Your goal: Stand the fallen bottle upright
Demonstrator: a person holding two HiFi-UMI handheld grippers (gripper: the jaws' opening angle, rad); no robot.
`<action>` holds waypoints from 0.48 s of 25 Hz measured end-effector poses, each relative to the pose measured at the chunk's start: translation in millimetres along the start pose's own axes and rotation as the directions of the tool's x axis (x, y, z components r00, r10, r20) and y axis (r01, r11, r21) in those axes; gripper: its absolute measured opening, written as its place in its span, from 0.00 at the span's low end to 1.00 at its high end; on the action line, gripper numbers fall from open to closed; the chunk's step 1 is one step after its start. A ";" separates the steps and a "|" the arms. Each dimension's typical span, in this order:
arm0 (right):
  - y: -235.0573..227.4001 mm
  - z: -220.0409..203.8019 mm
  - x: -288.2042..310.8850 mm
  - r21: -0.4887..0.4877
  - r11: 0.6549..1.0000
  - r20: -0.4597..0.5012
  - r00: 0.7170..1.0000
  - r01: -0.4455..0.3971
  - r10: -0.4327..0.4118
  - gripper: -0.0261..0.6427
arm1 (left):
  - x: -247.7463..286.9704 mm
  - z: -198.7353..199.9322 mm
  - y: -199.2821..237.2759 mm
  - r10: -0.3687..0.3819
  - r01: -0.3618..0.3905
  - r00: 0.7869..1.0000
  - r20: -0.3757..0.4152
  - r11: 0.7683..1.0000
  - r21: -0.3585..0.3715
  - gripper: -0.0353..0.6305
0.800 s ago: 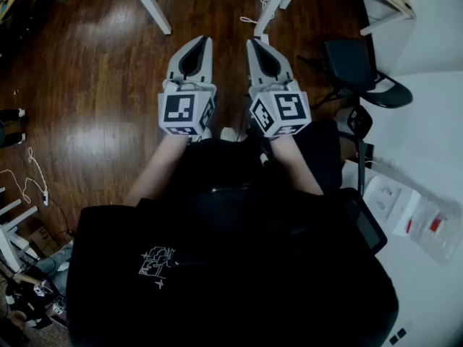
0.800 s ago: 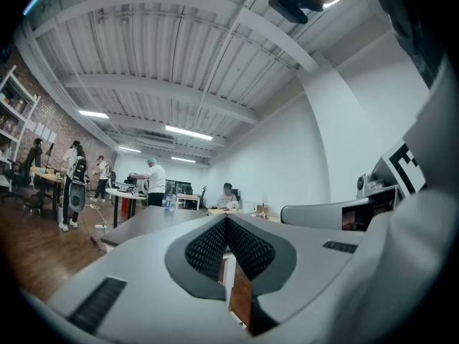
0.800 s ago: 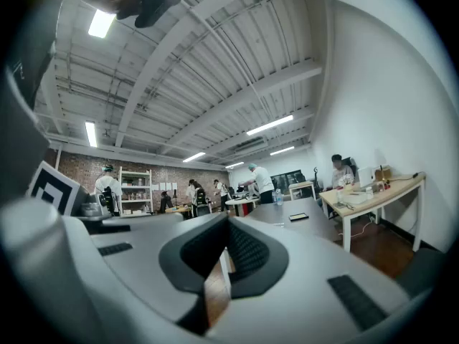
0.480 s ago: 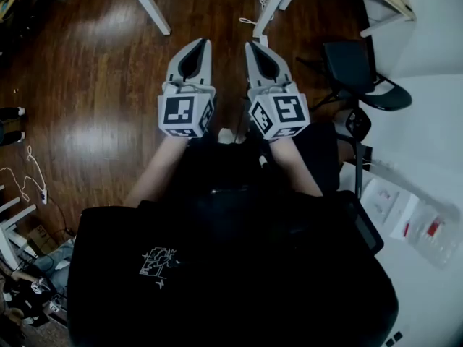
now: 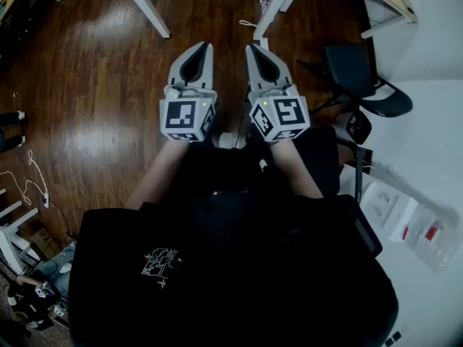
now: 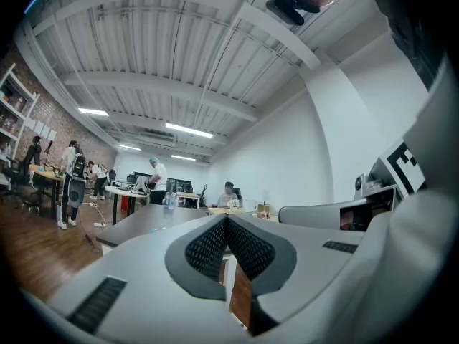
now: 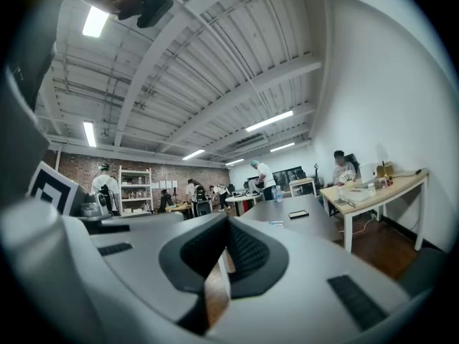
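My left gripper (image 5: 205,45) and right gripper (image 5: 251,48) are held side by side, level, in front of the person's body above the wood floor. Both are shut with nothing between the jaws, as the left gripper (image 6: 226,219) and right gripper (image 7: 228,221) also show in their own views. Ahead stands a dark table (image 7: 301,228). On it lies a small pale thing (image 7: 276,222), too small to tell whether it is the fallen bottle. An upright bottle (image 7: 277,193) stands farther back on it.
The dark table's white legs (image 5: 148,7) are at the top of the head view. A black chair (image 5: 362,71) is to the right, next to a white table (image 5: 427,157) with papers. A dark flat object (image 7: 297,213) lies on the table. People work at desks far off.
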State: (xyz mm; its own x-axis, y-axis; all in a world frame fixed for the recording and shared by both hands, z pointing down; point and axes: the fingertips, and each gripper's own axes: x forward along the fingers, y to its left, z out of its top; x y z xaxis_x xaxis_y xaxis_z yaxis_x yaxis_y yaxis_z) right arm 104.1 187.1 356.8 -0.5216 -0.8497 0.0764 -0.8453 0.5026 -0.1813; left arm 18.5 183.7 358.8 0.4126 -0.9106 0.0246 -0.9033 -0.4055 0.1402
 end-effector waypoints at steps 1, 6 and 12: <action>-1.1 -1.6 6.5 0.002 1.000 -0.004 1.000 0.002 -0.002 0.07 | 4.3 -1.1 5.1 -0.001 0.001 1.000 -0.006 1.000 -0.003 0.05; -8.8 -8.4 50.3 0.012 1.000 -0.014 1.000 0.015 -0.015 0.07 | 37.4 -5.1 41.8 -0.008 0.009 1.000 -0.002 1.000 0.001 0.05; -25.0 0.4 110.4 0.008 0.999 -0.007 0.999 0.045 -0.045 0.07 | 88.1 -2.5 84.5 -0.040 0.040 0.999 -0.008 0.999 -0.008 0.05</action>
State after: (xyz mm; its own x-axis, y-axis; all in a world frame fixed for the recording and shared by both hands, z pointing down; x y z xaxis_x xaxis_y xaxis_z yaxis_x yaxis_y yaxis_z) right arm 67.7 80.6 369.3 -0.4843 -0.8702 0.0913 -0.8668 0.4629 -0.1856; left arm -21.2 69.4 375.3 0.4494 -0.8929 0.0270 -0.8851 -0.4410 0.1489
